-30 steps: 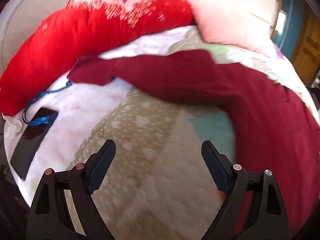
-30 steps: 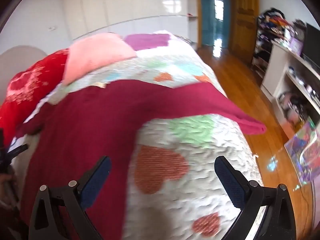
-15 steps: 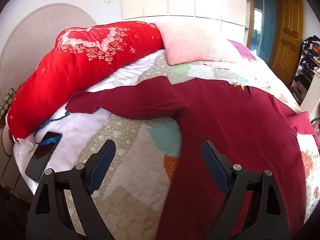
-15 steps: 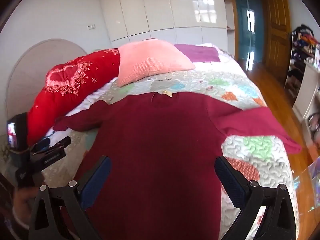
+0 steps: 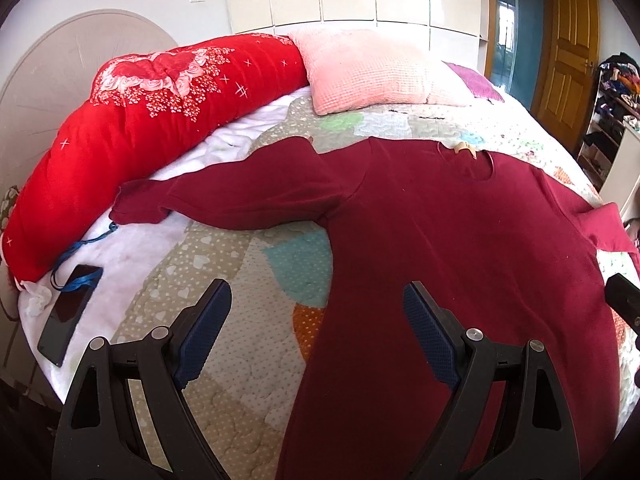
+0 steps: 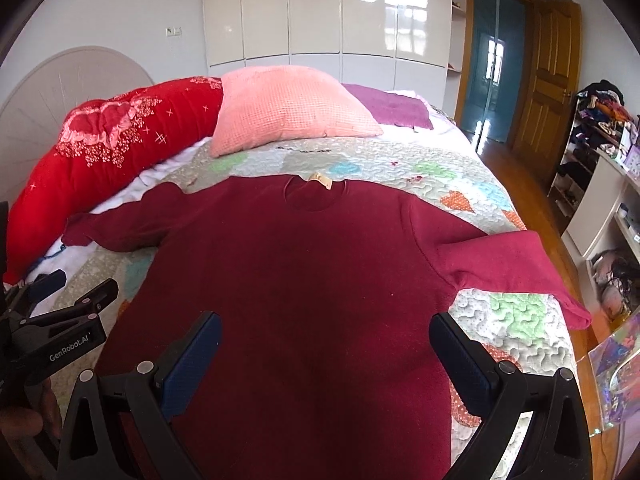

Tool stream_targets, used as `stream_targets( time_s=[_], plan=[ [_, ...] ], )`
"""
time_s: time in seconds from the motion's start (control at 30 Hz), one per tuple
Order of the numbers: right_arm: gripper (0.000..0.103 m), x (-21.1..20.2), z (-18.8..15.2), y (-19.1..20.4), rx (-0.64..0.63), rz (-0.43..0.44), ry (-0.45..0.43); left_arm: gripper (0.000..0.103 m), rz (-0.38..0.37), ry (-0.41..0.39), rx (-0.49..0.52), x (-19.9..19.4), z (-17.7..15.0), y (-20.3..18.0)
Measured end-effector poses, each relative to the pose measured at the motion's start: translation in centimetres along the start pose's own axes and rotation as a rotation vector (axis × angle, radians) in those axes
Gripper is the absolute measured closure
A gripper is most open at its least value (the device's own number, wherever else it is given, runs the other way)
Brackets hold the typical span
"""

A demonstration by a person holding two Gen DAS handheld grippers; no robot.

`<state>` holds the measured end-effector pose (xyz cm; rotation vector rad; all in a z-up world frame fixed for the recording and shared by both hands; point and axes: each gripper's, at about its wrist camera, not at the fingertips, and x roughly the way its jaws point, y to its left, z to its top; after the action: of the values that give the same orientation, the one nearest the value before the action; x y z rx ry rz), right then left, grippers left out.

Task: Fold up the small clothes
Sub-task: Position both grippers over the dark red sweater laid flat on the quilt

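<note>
A dark red long-sleeved sweater (image 5: 452, 248) lies flat on the quilted bed, collar away from me, both sleeves spread out. It also shows in the right wrist view (image 6: 304, 280), with its right sleeve (image 6: 508, 264) hanging toward the bed's edge. My left gripper (image 5: 316, 332) is open and empty above the sweater's left side and the quilt. My right gripper (image 6: 324, 360) is open and empty above the sweater's lower body. The left gripper also shows at the left in the right wrist view (image 6: 60, 320).
A red bolster (image 5: 160, 120) and a pink pillow (image 5: 368, 68) lie at the bed's head. A dark phone with a blue strap (image 5: 68, 312) lies on the white sheet at left. Shelves (image 6: 600, 200) and wooden floor (image 6: 532, 184) are right of the bed.
Both grippers have pulled back and up from the bed, so the whole sweater now shows. Both stay open and empty. The sweater has not moved.
</note>
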<state>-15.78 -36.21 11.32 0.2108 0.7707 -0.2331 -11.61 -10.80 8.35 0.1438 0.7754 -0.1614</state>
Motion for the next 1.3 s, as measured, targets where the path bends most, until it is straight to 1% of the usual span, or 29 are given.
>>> stream_targets(
  time_s=[0.17,0.43,0.6,0.93,1.17,1.3],
  plan=[
    [0.0,-0.5,0.3,0.7,0.005,-0.007,0.012,0.015,0.016,-0.001,0.016,0.7,0.1,-0.5],
    [0.0,-0.1,0.5,1.4,-0.002,-0.029,0.034,0.015,-0.001,0.017,0.028,1.8,0.2,-1.1],
    [0.0,0.4,0.7,1.2,0.009,-0.025,0.04,0.015,-0.009,0.029,0.03,2.5,0.3,-1.3],
    [0.0,1.5,0.9,1.2,0.021,-0.022,0.05,0.015,-0.016,0.025,0.033,3.0,0.4,-1.7],
    [0.0,2.1,0.9,0.7,0.035,-0.041,0.054,0.015,-0.037,0.018,0.044,3.0,0.9,-2.7],
    [0.0,2.4,0.7,0.5,0.04,-0.043,0.062,0.015,-0.026,0.018,0.051,3.1,1.0,-3.0]
  ],
)
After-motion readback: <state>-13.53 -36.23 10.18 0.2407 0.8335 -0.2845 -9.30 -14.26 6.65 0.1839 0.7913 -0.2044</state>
